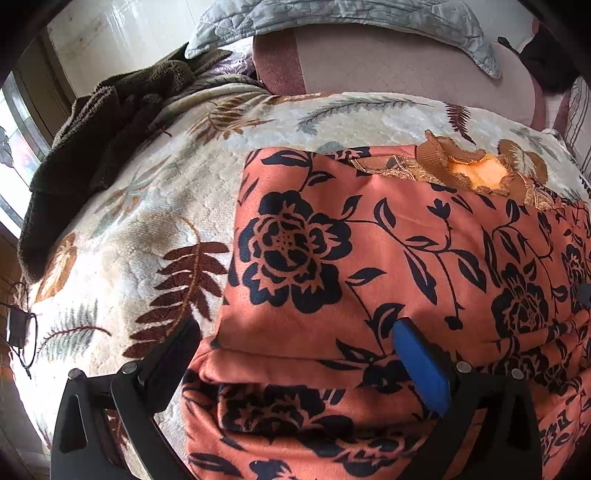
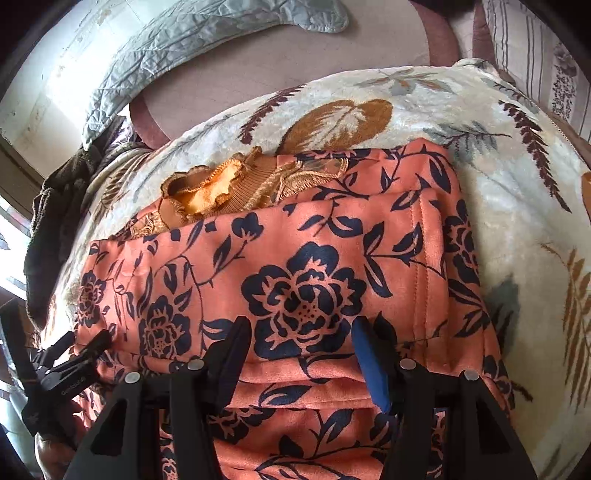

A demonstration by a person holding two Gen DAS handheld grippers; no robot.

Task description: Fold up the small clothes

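An orange padded garment [image 1: 369, 229] printed with dark navy flowers lies folded on a leaf-patterned blanket [image 1: 140, 221]. Its ruffled mustard collar [image 1: 476, 173] shows at the far end. My left gripper [image 1: 295, 328] is wide open low over the garment's near left part, one finger off the cloth's edge and the blue pad [image 1: 421, 365] on the fabric. In the right wrist view the garment [image 2: 295, 229] and collar [image 2: 207, 192] fill the middle. My right gripper [image 2: 301, 332] straddles a smooth stretch of cloth above a fold line, jaws part open and nothing pinched. The left gripper's body [image 2: 62, 373] shows at left.
A dark brown fleece garment [image 1: 92, 147] is heaped at the blanket's far left. Glasses [image 1: 22, 332] lie near the left edge. A grey quilt [image 1: 332, 18] and a pink-brown cushion [image 1: 406, 62] are beyond the blanket. A striped pillow [image 2: 535, 48] is at far right.
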